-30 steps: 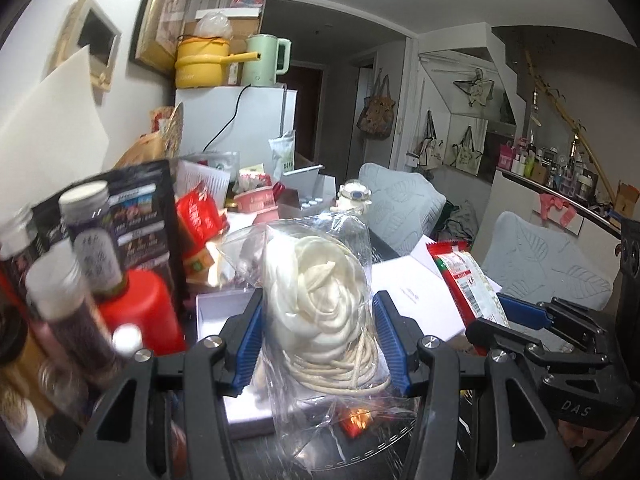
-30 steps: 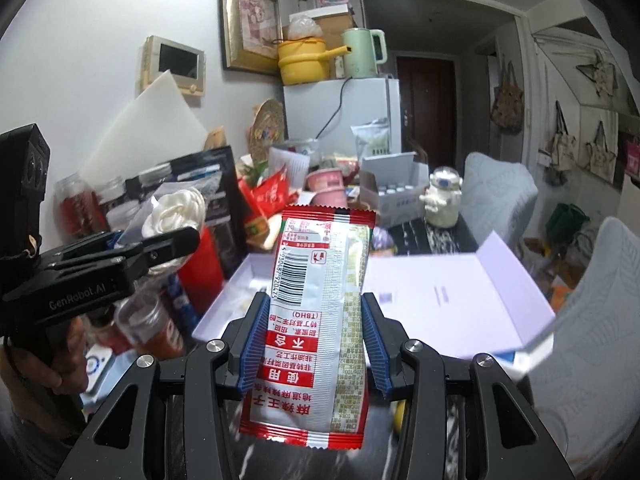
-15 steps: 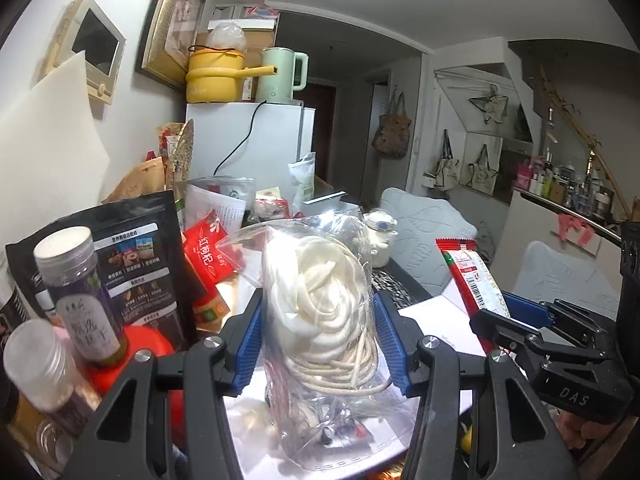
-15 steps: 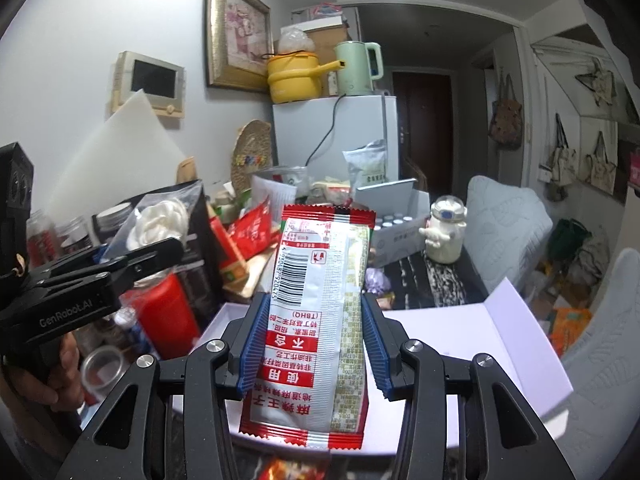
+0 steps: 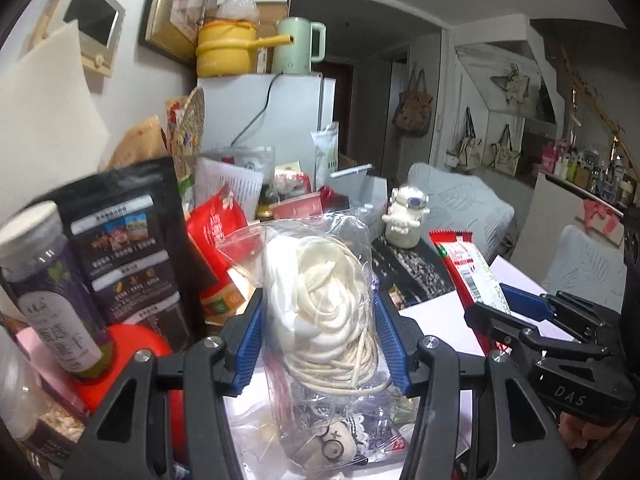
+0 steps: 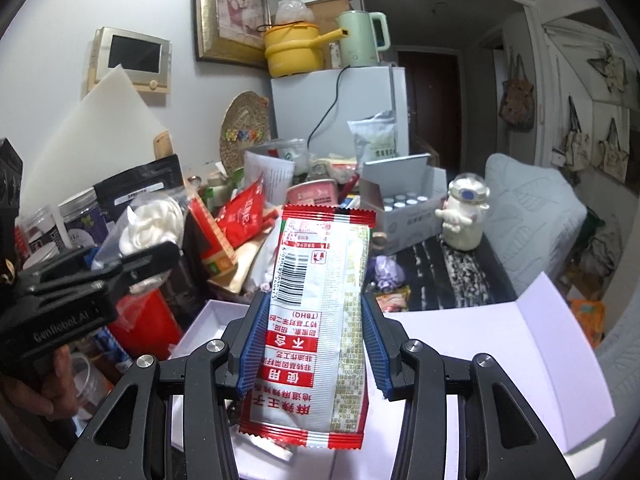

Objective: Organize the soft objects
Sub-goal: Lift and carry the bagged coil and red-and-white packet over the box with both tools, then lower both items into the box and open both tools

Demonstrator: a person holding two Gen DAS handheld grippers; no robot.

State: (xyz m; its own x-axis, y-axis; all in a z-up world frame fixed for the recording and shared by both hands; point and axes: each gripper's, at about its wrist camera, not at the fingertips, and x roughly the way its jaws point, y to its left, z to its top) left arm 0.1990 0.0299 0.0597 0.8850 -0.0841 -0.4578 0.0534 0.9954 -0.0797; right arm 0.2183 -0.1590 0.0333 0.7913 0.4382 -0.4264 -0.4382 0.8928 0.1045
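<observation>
My left gripper (image 5: 318,340) is shut on a clear plastic bag (image 5: 320,312) that holds a white fabric flower and coiled cord; it holds the bag upright above the cluttered table. The bag also shows at the left of the right wrist view (image 6: 150,226). My right gripper (image 6: 312,344) is shut on a red and white snack packet (image 6: 316,320) and holds it upright above an open white box (image 6: 460,332). The packet also shows at the right of the left wrist view (image 5: 468,268).
A black pouch (image 5: 128,248), jars (image 5: 48,292), a red lid (image 5: 132,344) and red packets (image 5: 216,228) crowd the table's left. A white astronaut figure (image 6: 464,216) and a box of small bottles (image 6: 404,204) stand behind. A white fridge (image 6: 340,108) is at the back.
Both grippers have risen a little with their loads still held. The table clutter sits lower in both views, and more of the white box shows under the packet.
</observation>
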